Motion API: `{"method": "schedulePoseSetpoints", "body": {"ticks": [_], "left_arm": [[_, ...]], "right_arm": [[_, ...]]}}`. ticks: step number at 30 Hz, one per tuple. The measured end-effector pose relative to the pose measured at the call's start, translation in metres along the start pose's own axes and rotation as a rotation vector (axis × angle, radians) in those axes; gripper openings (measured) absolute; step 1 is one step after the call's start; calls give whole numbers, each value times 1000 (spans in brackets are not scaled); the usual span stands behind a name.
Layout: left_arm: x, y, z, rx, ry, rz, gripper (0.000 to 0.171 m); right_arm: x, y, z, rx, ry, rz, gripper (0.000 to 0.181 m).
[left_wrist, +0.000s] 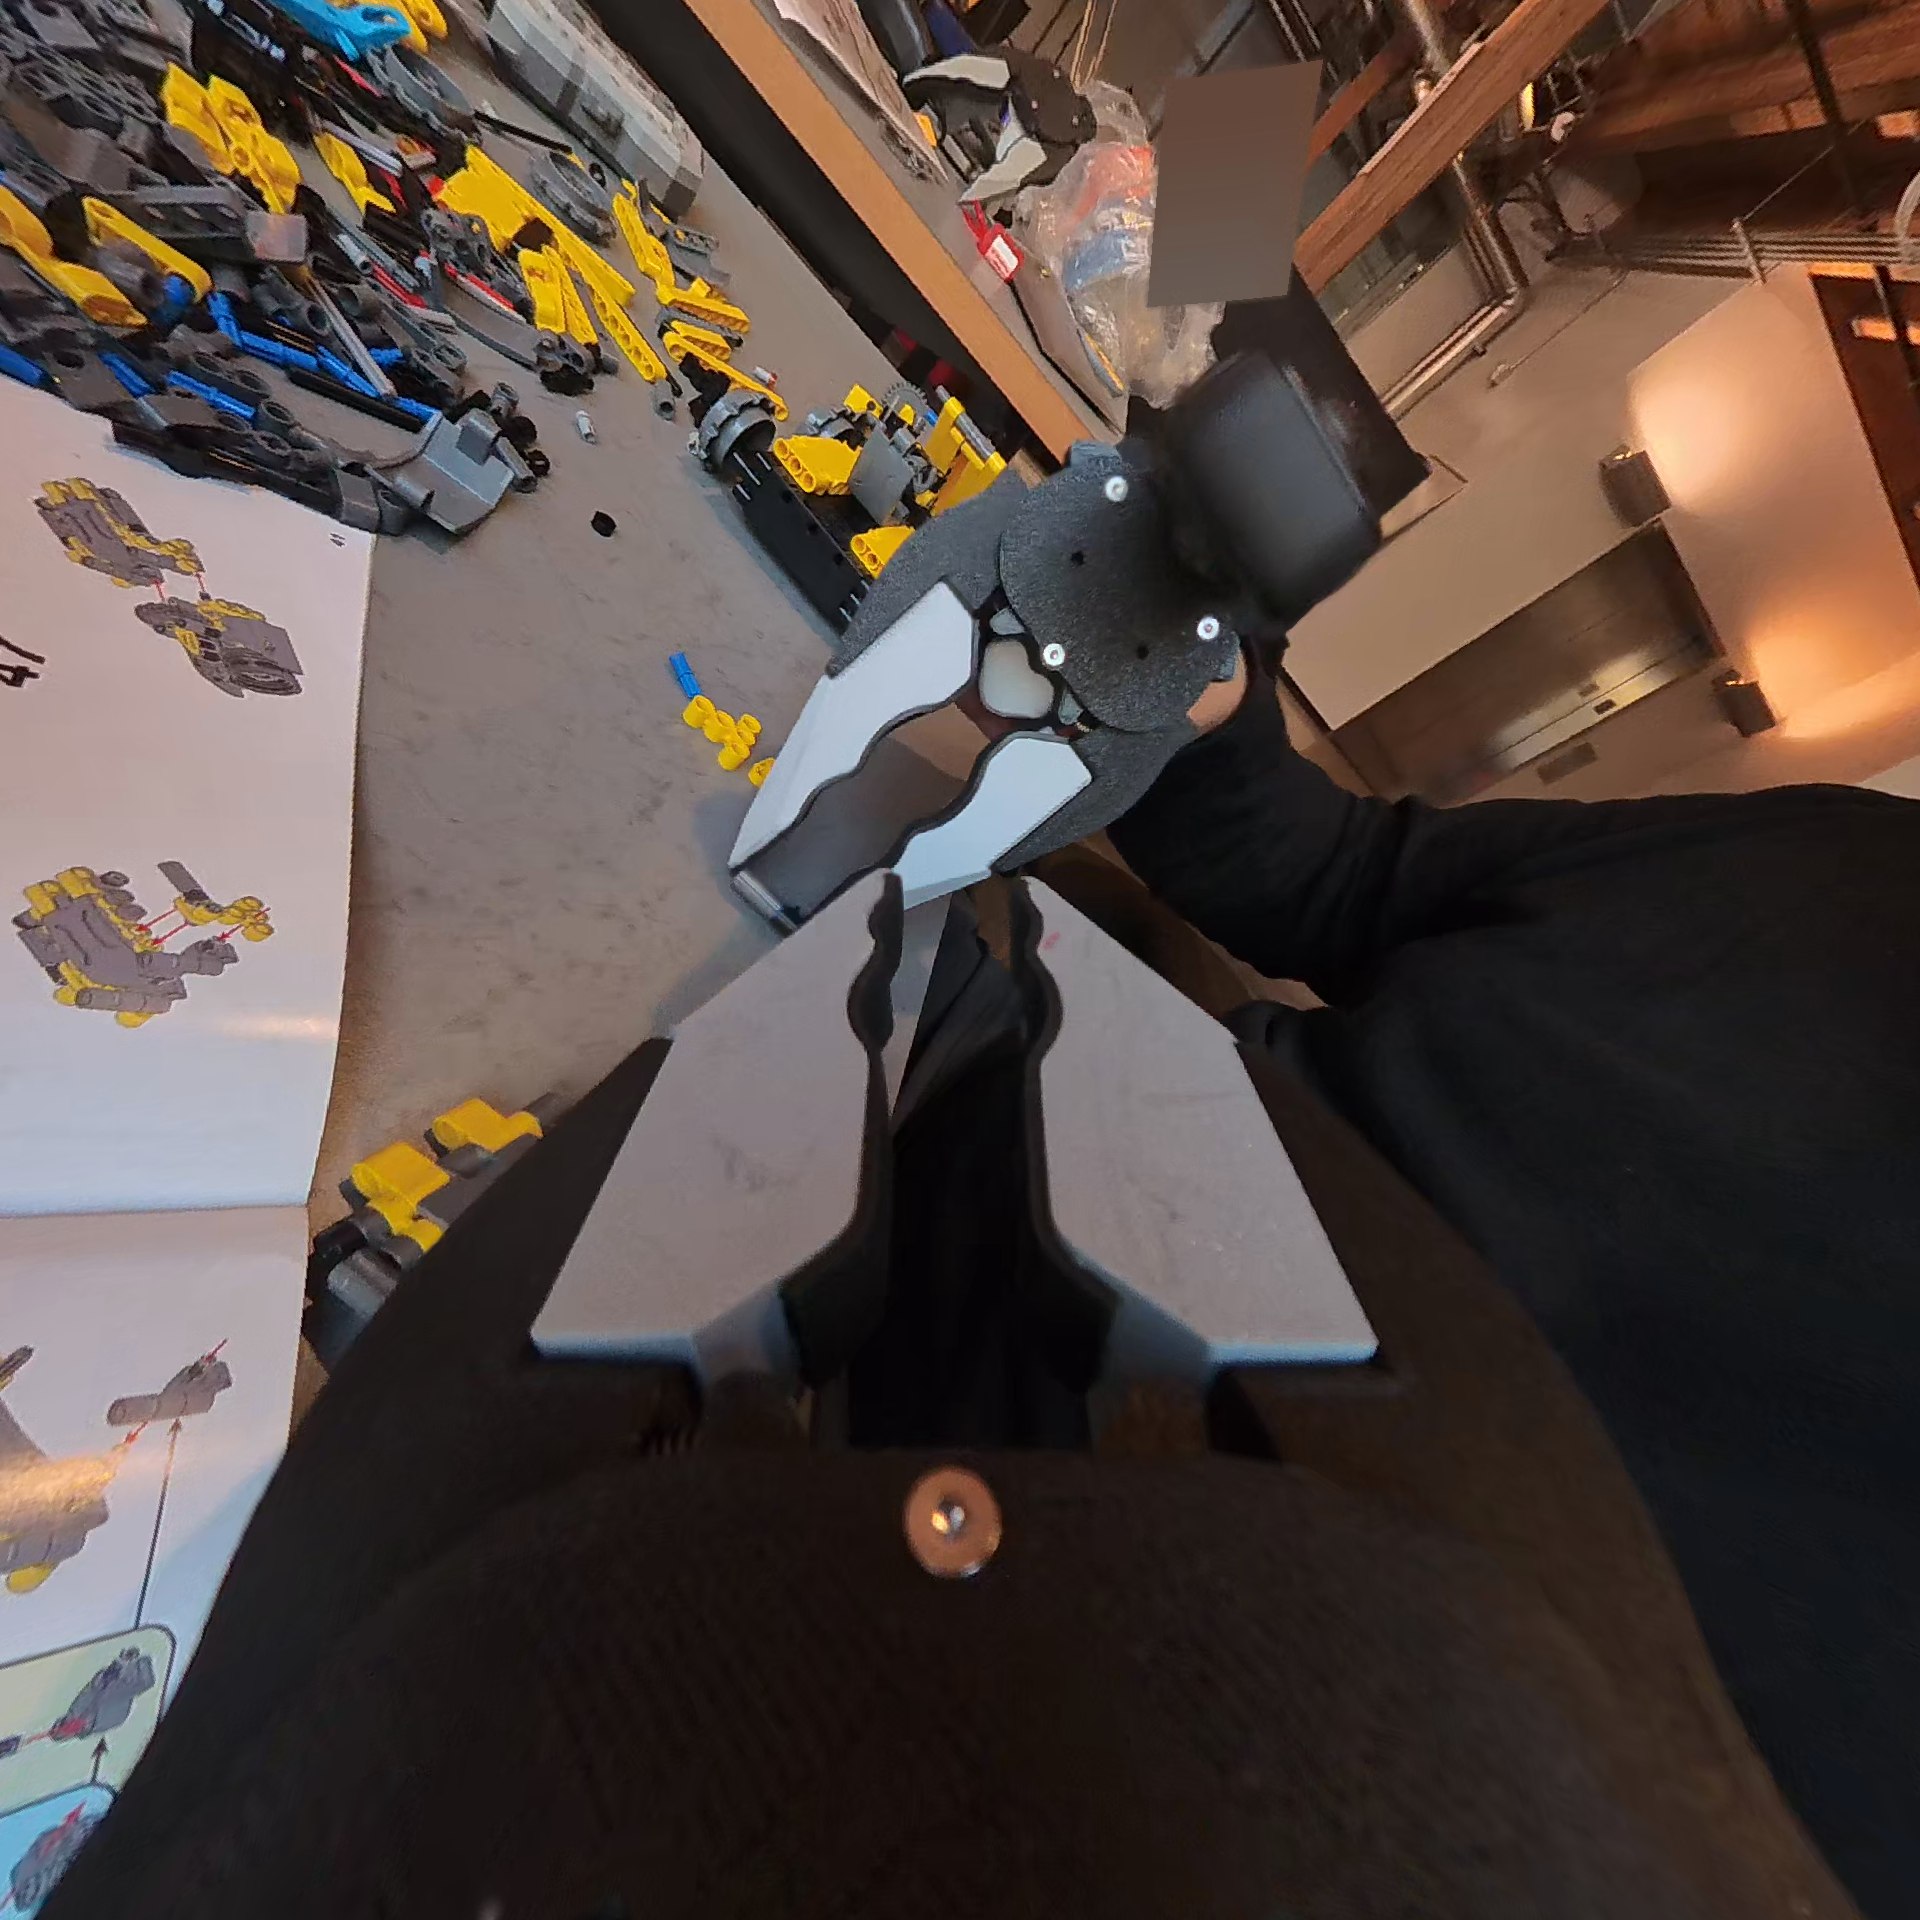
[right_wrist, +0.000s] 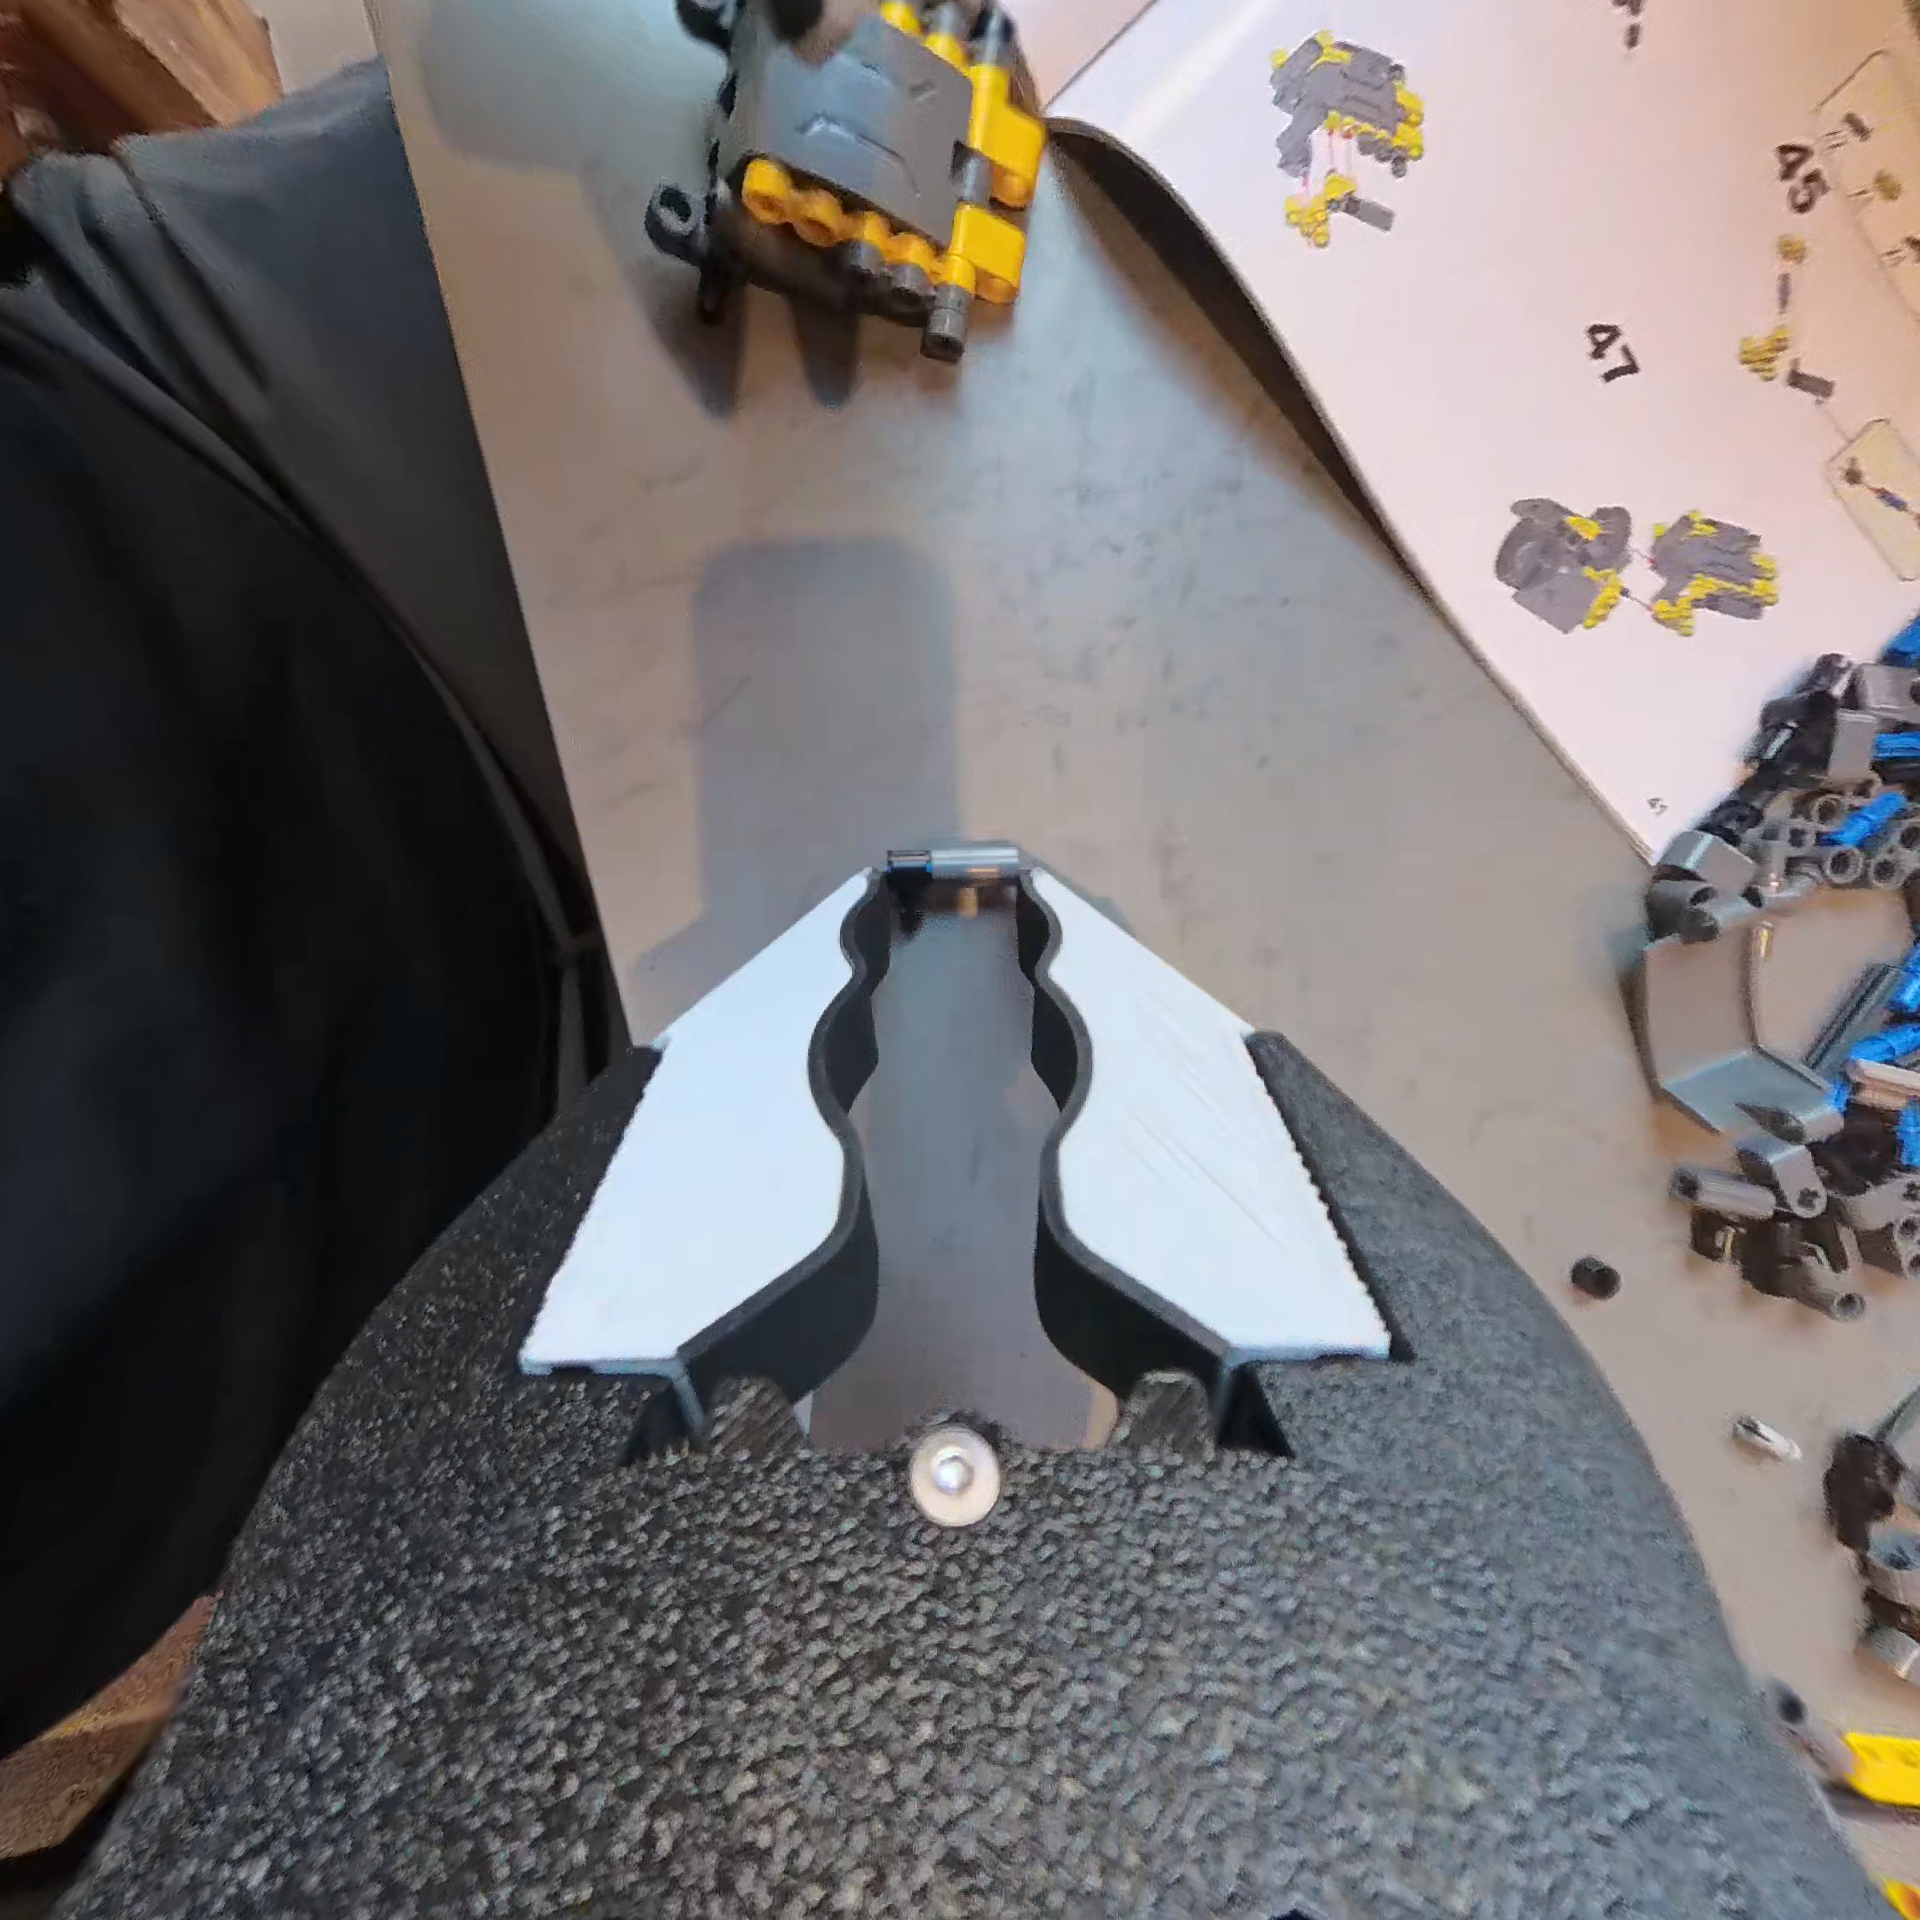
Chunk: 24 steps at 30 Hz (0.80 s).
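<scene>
- Pin (right_wrist: 954, 862), small and grey, pinched crosswise at the right gripper (right_wrist: 951, 873) tips, just above the bench (right_wrist: 1143, 675).
- Left gripper (left_wrist: 956, 909) narrow, empty, tips near the right's.
- Yellow-grey assembly (right_wrist: 862, 177) farther ahead.

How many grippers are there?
3: left gripper low in its own view, right gripper just ahead holding a grey pin, a third gripper on the far bench. Others may be hidden.

Black textured gripper bodies, pale grey wavy-edged jaws, silver centre screw (right_wrist: 954, 1475), person's black sleeve (left_wrist: 1403, 894)
</scene>
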<state>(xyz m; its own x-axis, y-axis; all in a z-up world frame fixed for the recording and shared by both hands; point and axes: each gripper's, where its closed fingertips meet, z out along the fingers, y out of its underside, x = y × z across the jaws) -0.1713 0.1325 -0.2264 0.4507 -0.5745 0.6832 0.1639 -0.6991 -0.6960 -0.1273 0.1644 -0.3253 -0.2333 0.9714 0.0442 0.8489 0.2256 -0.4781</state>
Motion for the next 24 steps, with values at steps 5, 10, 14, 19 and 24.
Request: {"method": "schedulePoseSetpoints", "body": {"ticks": [5,10,14,19,24], "left_arm": [[-2,3,-1,-6,3,-11,17],[-6,2,-4,2,-5,-21,17],[-12,5,-2,-20,-60,0,17],[-7,18,14,-99,-61,39,19],[-8,21,16,-110,-63,33,20]], "right_arm": [[2,-2,-1,35,7,11,23],[-3,2,-12,88,-4,18,31],[1,7,-19,114,27,47,32],[0,-2,-12,149,-4,104,39],[0,-4,-2,126,8,110,37]]}}
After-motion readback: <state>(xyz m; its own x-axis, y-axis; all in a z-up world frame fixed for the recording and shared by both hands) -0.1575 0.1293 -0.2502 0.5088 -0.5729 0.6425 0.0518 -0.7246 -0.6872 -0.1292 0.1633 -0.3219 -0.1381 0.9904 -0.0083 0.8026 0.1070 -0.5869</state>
